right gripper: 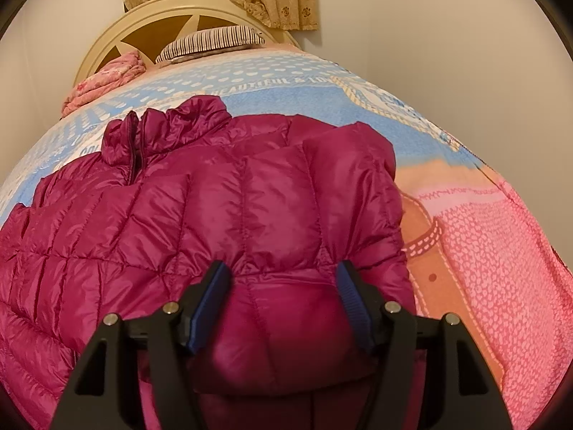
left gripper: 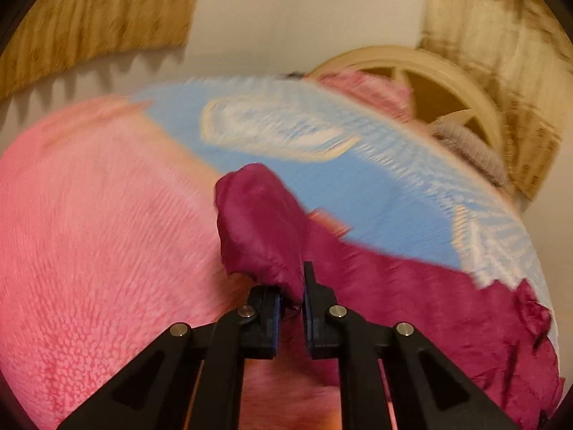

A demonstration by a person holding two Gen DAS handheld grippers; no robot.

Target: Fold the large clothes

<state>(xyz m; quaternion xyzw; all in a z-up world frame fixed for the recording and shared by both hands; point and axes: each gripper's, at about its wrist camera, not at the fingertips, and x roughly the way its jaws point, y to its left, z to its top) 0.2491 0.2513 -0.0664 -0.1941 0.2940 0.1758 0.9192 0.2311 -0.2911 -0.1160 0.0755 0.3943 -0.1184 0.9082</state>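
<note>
In the left wrist view, a bunched end of the magenta puffer jacket [left gripper: 261,222], probably a sleeve cuff, is being pinched by the left gripper [left gripper: 292,297], whose jaws are nearly closed with only a thin wad of fabric between them. The picture is being smeared by motion, so how deep the bite goes cannot be told. The slick shell is likely to be pulled free if tension is put on so small a pinch.

In the right wrist view, the jacket is being shown spread on the bedspread [right gripper: 483,251], collar toward the headboard [right gripper: 118,28]. A puffy fold is being straddled by the right gripper [right gripper: 283,286], jaws about half open, pads at its sides; whether it is being squeezed cannot be told. If it is not being held, the fold is at risk of being dragged askew.
</note>
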